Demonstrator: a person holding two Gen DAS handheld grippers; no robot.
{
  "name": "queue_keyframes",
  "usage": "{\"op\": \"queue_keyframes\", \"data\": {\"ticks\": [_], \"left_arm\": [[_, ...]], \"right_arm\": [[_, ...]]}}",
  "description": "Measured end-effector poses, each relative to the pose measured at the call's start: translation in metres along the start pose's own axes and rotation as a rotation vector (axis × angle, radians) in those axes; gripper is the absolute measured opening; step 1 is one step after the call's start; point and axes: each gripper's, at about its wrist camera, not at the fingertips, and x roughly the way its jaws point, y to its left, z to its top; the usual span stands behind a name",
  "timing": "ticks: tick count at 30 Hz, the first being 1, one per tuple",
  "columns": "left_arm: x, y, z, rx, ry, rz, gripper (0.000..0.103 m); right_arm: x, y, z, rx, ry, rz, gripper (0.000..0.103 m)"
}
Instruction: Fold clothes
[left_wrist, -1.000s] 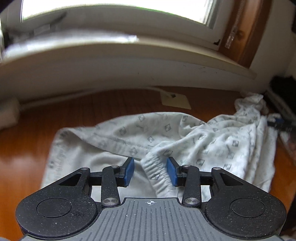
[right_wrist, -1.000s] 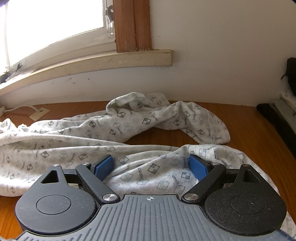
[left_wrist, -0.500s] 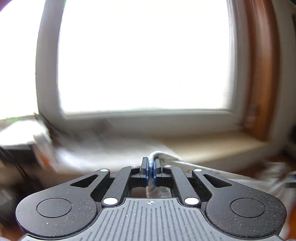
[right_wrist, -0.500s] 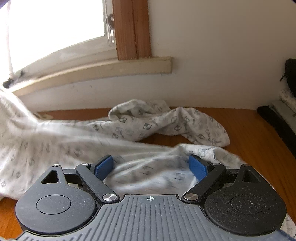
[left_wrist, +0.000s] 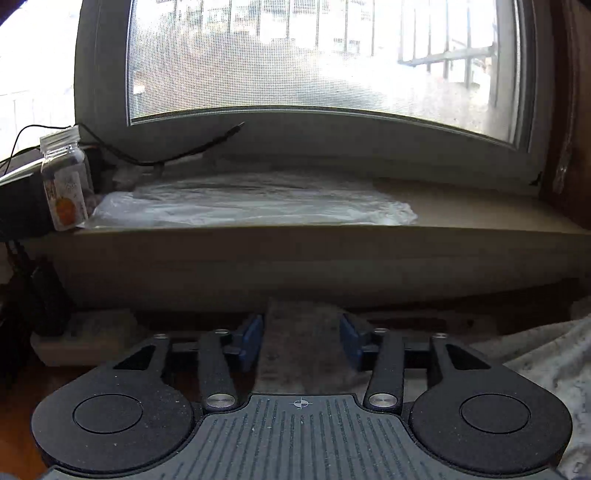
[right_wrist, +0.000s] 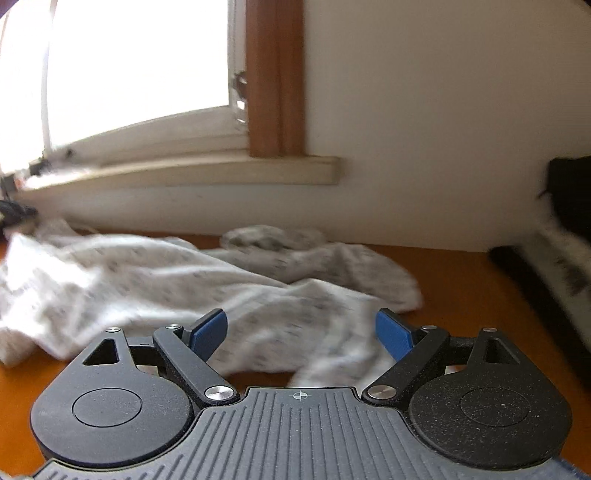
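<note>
Left tongs (left_wrist: 301, 341), just opening, straddle unclamped cloth (left_wrist: 301, 347); right tongs (right_wrist: 301, 330) gape above it, holding nothing.

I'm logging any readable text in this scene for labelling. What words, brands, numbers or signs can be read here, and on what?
No text can be read.
Jar on the windowsill: orange label, print too small and dim to read.
Patterned garment on the wooden table: small printed marks, blurred past reading.
Hand-held grippers: only a crosshair mark on each body, no lettering.
</note>
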Motion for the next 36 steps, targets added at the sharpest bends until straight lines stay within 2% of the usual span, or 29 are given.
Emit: {"op": "queue_keyframes", "data": {"ticks": [6,12,14,17,19,22,25,28,34,35,36], "left_arm": [[-0.012,-0.040,-0.018,0.043,-0.004,-0.123,0.063],[-0.016,-0.076,-0.021,0.094,-0.009,-0.226,0.067],[-0.016,-0.087,-0.022,0.098,-0.017,-0.254,0.068],[-0.016,-0.098,-0.028,0.101,-0.023,-0.280,0.070],[-0.012,-0.098,-0.033,0.109,-0.017,-0.269,0.070],[-0.005,-0.090,-0.040,0.103,-0.008,-0.250,0.070],[0.000,-0.077,-0.043,0.073,-0.019,-0.236,0.070],[0.003,-0.064,-0.047,0.037,-0.022,-0.238,0.070],[0.009,-0.043,-0.050,-0.067,-0.007,-0.255,0.070],[0.009,-0.041,-0.050,-0.080,-0.002,-0.257,0.070],[0.010,-0.040,-0.050,-0.090,0.004,-0.257,0.070]], "right_arm": [[0.000,-0.034,-0.013,0.019,0.089,-0.093,0.087],[0.006,-0.048,-0.029,0.049,0.189,-0.080,0.087],[0.006,-0.053,-0.029,0.077,0.185,-0.064,0.085],[0.004,-0.051,-0.030,0.046,0.168,-0.037,0.059],[0.003,-0.051,-0.024,0.025,0.163,-0.023,0.010],[0.002,-0.052,-0.010,-0.001,0.159,-0.029,0.010],[-0.001,-0.054,0.023,-0.049,0.073,-0.079,0.009],[-0.005,-0.050,0.070,-0.087,-0.046,-0.093,0.009],[0.006,0.000,0.161,-0.236,-0.310,-0.099,0.009],[0.012,0.009,0.171,-0.249,-0.340,-0.104,0.009],[0.023,0.018,0.179,-0.264,-0.335,-0.111,0.010]]}}
